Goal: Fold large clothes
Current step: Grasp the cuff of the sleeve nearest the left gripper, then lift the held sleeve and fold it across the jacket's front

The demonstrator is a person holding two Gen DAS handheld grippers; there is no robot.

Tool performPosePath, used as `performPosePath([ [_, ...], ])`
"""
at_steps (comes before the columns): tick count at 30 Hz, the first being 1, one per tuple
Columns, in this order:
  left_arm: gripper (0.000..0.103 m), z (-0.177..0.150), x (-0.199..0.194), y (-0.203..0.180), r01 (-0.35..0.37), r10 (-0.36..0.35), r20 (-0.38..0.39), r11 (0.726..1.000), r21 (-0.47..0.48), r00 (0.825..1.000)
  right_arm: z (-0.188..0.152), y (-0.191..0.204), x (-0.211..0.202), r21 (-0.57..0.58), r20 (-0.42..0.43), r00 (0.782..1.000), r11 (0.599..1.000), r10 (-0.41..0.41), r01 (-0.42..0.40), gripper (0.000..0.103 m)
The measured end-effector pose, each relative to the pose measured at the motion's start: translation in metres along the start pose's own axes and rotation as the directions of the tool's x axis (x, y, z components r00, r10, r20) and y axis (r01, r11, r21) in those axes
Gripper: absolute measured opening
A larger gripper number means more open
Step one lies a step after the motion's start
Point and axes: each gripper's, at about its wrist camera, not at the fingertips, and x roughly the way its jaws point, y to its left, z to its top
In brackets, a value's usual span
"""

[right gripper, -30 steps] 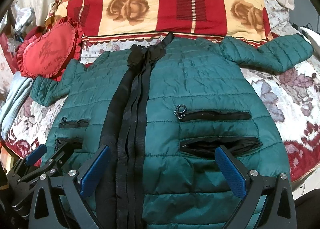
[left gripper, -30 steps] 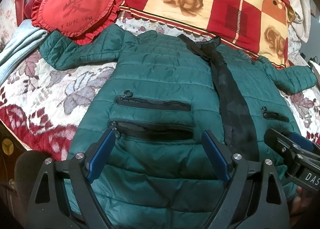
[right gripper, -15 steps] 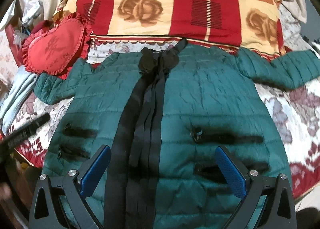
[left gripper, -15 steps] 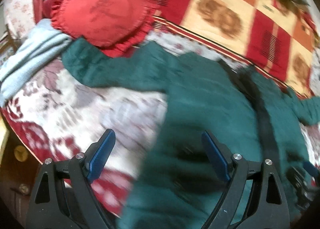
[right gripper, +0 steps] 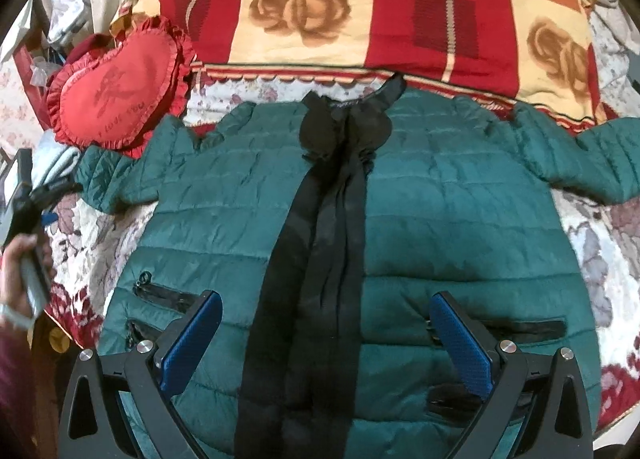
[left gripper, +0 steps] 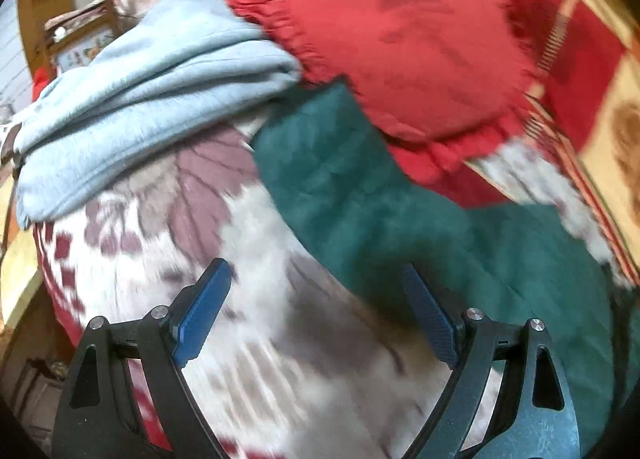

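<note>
Swinging left off the jacket body, our left gripper [left gripper: 316,315] now hangs wide over bare bedspread [left gripper: 248,339] beside the green jacket [right gripper: 440,227] sleeve [left gripper: 332,163]. Our right gripper [right gripper: 324,339] gapes empty above the flat-spread hem; the red pillow [left gripper: 400,43] crowds the cuff beyond.

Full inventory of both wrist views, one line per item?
puffer jacket: 1, dark green with black front placket, spread flat in the middle of the bed, sleeves out
heart cushion: 1, red, ruffled, touching the jacket's sleeve end
folded cloth: 1, light blue, beside the cushion at the bed edge
checked blanket: 1, red, cream and orange, beyond the collar
floral bedspread: 1, white and maroon, under everything
left gripper: 1, black with blue pads, jaws open, near the sleeve
right gripper: 1, same colours, jaws open, over the jacket's lower front
hand: 1, holding the left gripper
</note>
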Motion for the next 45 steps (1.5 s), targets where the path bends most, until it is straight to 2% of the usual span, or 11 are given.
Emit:
performPosePath([
  [3,0.088,0.016,0.024,0.008,-0.057,0.057,0.011,0.998,0.0,0.998,-0.001,0.002,0.008,-0.008,-0.024,1.0,1.0,0.0,0.0,0.103],
  [11,0.088,0.038,0.069,0.007,-0.111,0.11,0.026,0.993,0.029,0.994,0.0,0.004,0.023,-0.013,-0.057,0.998,1.0,0.007,-0.008,0.103],
  [16,0.088,0.046,0.096,0.0,-0.11,0.11,0.0,0.993,0.045,0.994,0.005,0.001,0.033,-0.039,-0.074,0.997,0.999,-0.02,0.017,0.103],
  [18,0.087,0.05,0.099,-0.002,-0.117,0.116,0.018,0.992,0.049,0.993,0.014,-0.005,0.036,-0.046,-0.065,0.997,0.998,-0.04,0.037,0.103],
  [23,0.063,0.055,0.105,-0.013,-0.106,0.104,0.03,0.992,0.073,0.994,0.042,-0.027,0.043,-0.014,-0.025,0.996,0.996,-0.086,0.086,0.103],
  [25,0.043,0.057,0.106,-0.014,-0.094,0.092,0.029,0.993,0.076,0.995,0.051,-0.036,0.048,0.009,-0.021,0.995,0.995,-0.095,0.095,0.103],
  [28,0.023,0.06,0.105,-0.011,-0.047,0.047,0.005,0.997,0.057,0.999,0.063,-0.049,0.059,0.032,-0.009,0.991,0.991,-0.131,0.131,0.103],
  [31,0.017,0.061,0.094,-0.006,-0.001,0.002,-0.001,0.999,0.043,1.0,0.072,-0.06,0.068,0.034,-0.008,0.987,0.987,-0.16,0.16,0.103],
  [35,0.015,0.063,0.064,-0.008,0.07,-0.071,0.011,0.996,0.063,0.997,0.083,-0.079,0.075,0.05,-0.012,0.984,0.983,-0.179,0.179,0.103],
  [41,0.014,0.043,-0.005,-0.039,0.241,-0.245,0.016,0.962,0.128,0.969,0.077,-0.092,0.071,0.06,-0.015,0.985,0.983,-0.171,0.171,0.103],
  [45,0.013,0.033,-0.056,-0.075,0.356,-0.363,0.011,0.92,0.161,0.932,0.071,-0.095,0.062,0.069,-0.008,0.989,0.987,-0.145,0.146,0.103],
])
